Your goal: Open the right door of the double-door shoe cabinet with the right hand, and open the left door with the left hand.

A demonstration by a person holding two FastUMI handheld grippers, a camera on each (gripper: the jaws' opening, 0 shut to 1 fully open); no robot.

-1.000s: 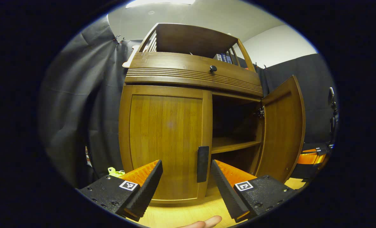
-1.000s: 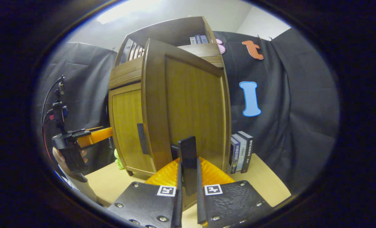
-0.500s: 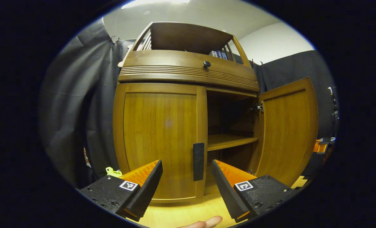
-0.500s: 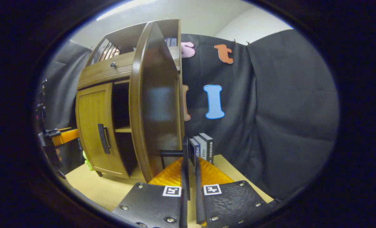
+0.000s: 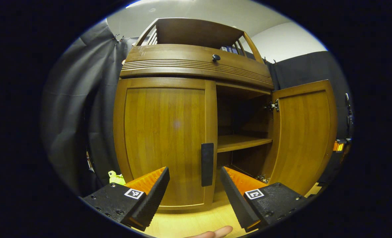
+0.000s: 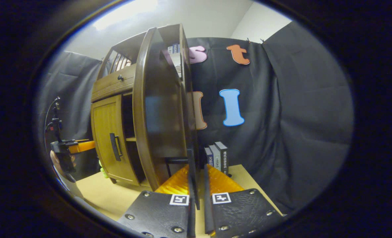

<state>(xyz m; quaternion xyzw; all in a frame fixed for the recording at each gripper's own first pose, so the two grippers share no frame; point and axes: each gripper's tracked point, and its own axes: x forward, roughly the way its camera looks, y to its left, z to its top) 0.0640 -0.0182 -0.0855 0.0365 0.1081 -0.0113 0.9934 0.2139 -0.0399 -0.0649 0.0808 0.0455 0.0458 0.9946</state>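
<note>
some books (image 6: 217, 157) standing up in the lower middle of the right gripper view, on a light wooden table (image 6: 100, 195). more books (image 5: 229, 49) up high near the top of the left gripper view. a small yellow-green toy (image 5: 116, 178) at the lower left there.

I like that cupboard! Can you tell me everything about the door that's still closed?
The closed left wooden door is warm brown, glossy, with a raised frame around a flat grained panel. A dark upright bar handle sits by its inner edge. It stands shut beside the open compartment. The left gripper hovers open before the handle, not touching.
</note>
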